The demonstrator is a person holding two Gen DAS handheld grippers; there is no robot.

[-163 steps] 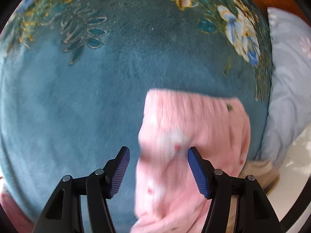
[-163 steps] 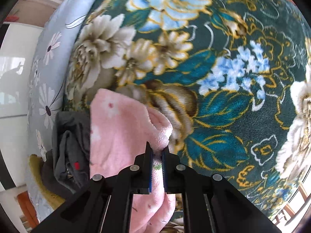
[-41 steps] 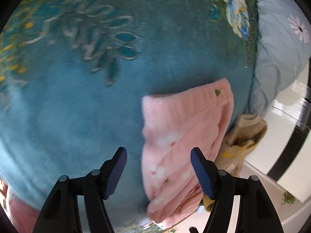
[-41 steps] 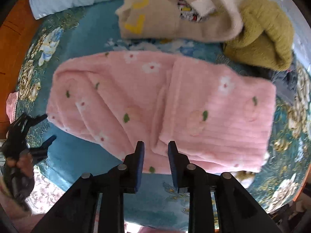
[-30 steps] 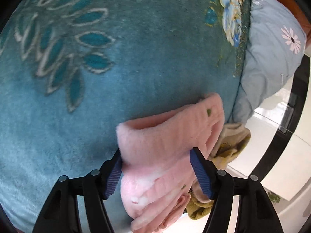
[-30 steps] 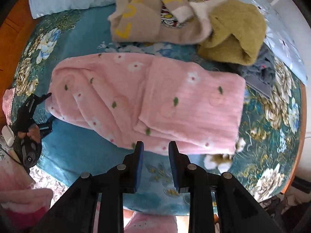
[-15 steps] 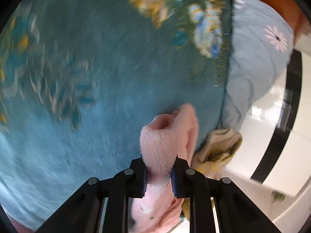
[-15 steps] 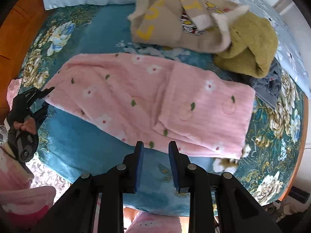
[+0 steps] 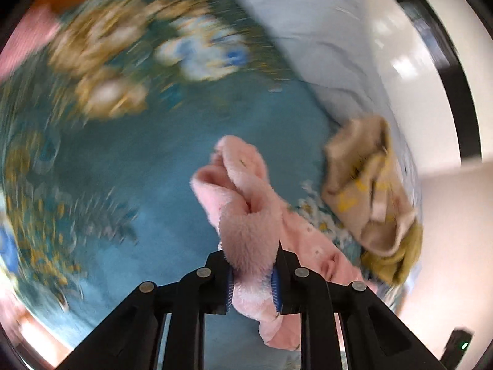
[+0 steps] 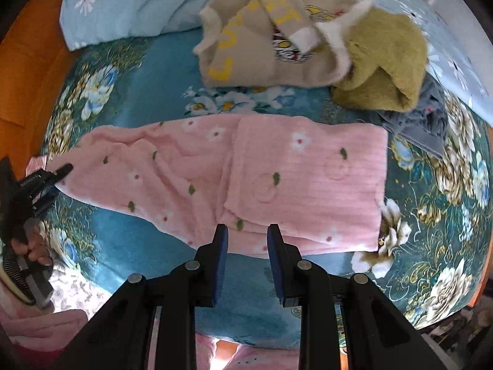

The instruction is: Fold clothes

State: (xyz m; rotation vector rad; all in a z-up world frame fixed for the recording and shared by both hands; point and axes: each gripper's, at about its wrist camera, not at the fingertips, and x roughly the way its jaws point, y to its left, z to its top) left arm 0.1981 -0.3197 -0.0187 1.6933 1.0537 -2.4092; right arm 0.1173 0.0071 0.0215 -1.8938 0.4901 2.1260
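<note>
A pink fleece garment with small flowers (image 10: 246, 172) lies stretched across the teal floral blanket (image 10: 148, 240); its right half is folded double. My left gripper (image 9: 252, 273) is shut on the garment's left end (image 9: 246, 215), which bunches up between the pads. That gripper also shows at the far left of the right wrist view (image 10: 50, 178). My right gripper (image 10: 247, 234) is open and empty, hovering above the garment's near edge.
A beige sweater with yellow letters (image 10: 262, 30), an olive fleece piece (image 10: 385, 61) and a grey garment (image 10: 425, 126) lie behind the pink one. A light-blue daisy quilt (image 10: 129, 9) runs along the back. Wooden floor (image 10: 27, 61) is left.
My left gripper has swung and pulled the pink end leftwards, drawing the garment out straighter. My right gripper has stayed open and come slightly closer to the near edge.
</note>
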